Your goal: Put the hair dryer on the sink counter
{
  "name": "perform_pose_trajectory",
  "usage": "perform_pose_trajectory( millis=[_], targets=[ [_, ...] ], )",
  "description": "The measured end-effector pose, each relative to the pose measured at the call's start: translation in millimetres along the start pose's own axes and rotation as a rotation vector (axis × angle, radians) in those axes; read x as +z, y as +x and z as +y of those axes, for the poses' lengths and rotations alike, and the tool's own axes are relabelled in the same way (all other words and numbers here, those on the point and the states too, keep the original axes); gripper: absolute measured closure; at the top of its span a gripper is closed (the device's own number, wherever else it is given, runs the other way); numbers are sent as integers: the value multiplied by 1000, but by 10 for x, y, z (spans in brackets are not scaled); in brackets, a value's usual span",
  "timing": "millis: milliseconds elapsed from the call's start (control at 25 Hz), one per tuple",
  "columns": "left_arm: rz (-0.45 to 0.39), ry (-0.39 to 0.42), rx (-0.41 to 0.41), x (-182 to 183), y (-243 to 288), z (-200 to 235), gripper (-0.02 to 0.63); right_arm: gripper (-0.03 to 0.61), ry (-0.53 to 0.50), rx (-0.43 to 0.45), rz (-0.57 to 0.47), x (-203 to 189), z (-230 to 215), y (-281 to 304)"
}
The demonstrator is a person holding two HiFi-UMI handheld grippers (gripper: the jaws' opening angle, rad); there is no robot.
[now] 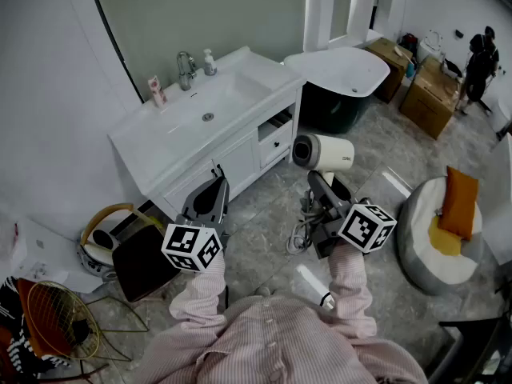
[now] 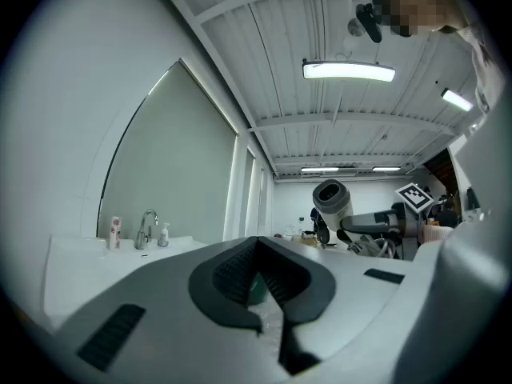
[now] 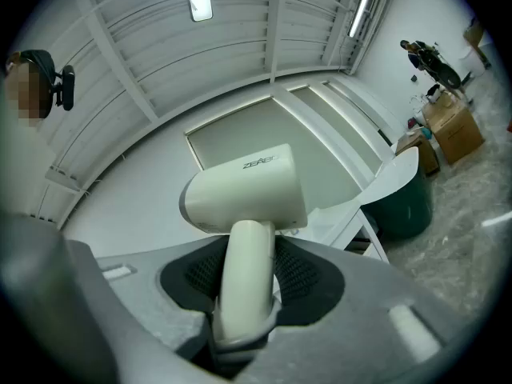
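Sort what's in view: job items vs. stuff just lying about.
Job: hair dryer, held by its handle in the right gripper; sink counter.

Lying about: faucet, soap bottle, cosmetic tube, bathtub, cardboard boxes, beanbag, orange cushion, wire basket.

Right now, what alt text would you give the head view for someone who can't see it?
Seen from above, a person's right gripper holds a white hair dryer by its handle, above the floor near a white sink counter. The left gripper holds nothing.
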State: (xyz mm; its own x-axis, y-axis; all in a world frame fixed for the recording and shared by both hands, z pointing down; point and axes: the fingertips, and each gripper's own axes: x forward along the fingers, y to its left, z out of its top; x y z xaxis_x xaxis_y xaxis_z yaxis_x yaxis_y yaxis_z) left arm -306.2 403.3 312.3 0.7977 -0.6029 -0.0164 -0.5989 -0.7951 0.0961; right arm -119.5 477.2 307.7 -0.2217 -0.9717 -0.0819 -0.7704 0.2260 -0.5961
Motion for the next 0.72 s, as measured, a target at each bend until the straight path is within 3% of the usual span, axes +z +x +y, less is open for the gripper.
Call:
perform_pose_trajectory(
  millis=[480, 720],
  targets=[
    [1, -5, -6, -33, 271, -133, 617, 417, -80, -15, 23, 100, -203, 9],
    [12, -19, -15, -131, 428, -241, 617, 417, -69, -17, 24, 144, -372, 32]
  ],
)
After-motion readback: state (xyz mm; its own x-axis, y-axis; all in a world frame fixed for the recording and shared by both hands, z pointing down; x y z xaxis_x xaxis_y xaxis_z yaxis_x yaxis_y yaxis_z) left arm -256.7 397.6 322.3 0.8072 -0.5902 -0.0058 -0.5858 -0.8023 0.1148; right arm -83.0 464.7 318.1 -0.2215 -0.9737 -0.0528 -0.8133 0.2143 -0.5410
